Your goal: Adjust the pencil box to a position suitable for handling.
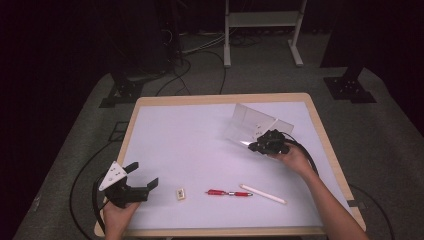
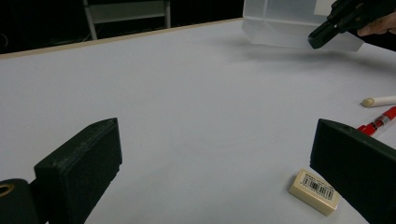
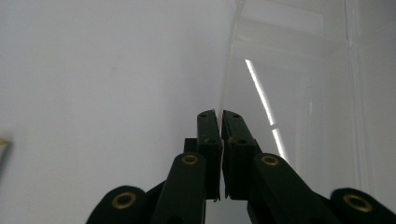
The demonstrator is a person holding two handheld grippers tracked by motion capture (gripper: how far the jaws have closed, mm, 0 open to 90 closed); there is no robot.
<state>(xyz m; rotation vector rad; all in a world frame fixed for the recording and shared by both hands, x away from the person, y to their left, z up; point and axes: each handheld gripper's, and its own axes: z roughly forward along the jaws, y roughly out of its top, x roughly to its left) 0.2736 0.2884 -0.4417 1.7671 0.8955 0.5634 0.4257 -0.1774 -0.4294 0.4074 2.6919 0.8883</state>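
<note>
Nearest the person, the left tongs (image 1: pixel 142 176) are hovering over the front left corner of the white tabletop (image 1: pixel 190 145), their jaws standing wide apart with nothing between them. In the left gripper view the two black jaws are rising at the bottom corners, and bare tabletop is lying between them. Just beside the right-hand jaw in that view, a small cream eraser (image 2: pixel 314 191) with a barcode label is lying flat; in the high view it is sitting a little to the right of the left tongs. Next along the front strip, a red pen (image 1: pixel 229 193) is lying flat, and just to its right a white pen (image 1: pixel 263 194) is lying slightly slanted, the two close but apart.

Farther back on the right side, the person's right hand is holding the right tongs (image 1: pixel 255 146) against a clear plastic box (image 1: pixel 248 124). Their jaws are pinching shut on the thin edge of one of the box's walls, as the right gripper view is showing, with the wall's edge (image 3: pixel 223 105) running up from between the pads. The box is sitting tilted, lifted at the gripped side, right of the tabletop's middle. Beyond the tabletop, cables and a white metal frame (image 1: pixel 262 20) are standing on the grey floor.
</note>
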